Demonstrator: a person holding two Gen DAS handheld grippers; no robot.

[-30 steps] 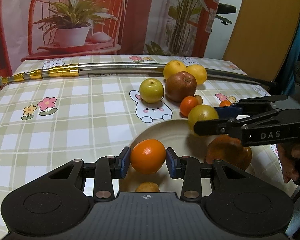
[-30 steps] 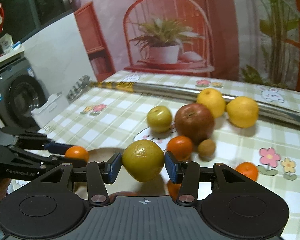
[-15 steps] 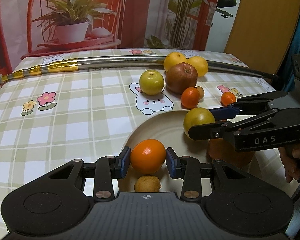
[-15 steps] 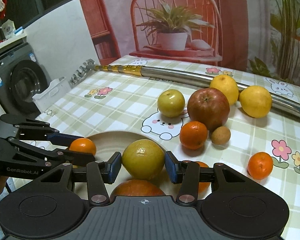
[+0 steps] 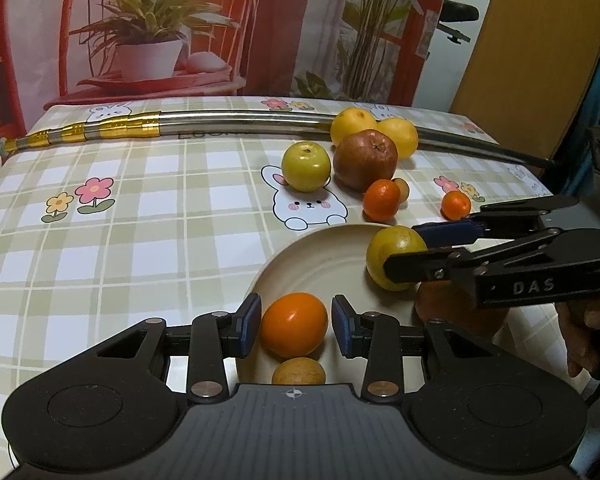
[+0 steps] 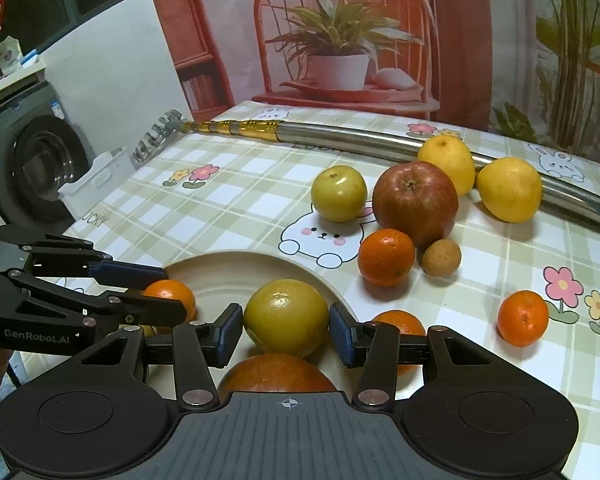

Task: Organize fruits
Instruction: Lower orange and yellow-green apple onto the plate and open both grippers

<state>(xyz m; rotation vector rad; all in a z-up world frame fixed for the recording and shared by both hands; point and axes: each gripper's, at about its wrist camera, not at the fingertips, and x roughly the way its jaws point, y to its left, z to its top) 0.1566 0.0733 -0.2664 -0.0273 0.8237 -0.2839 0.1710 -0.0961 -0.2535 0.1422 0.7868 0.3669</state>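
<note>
Holding both fruits directly over the plate, ready to set down.
My left gripper clamps the orange near-left; my right gripper clamps the yellow-green fruit far-right above the rim.

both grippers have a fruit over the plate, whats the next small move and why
Probably lower a touch and open the jaws. The left gripper holds an orange and the right gripper a yellow-green fruit, both already above the plate. Fruit already lies near each, so release gently to keep them from rolling.
</note>
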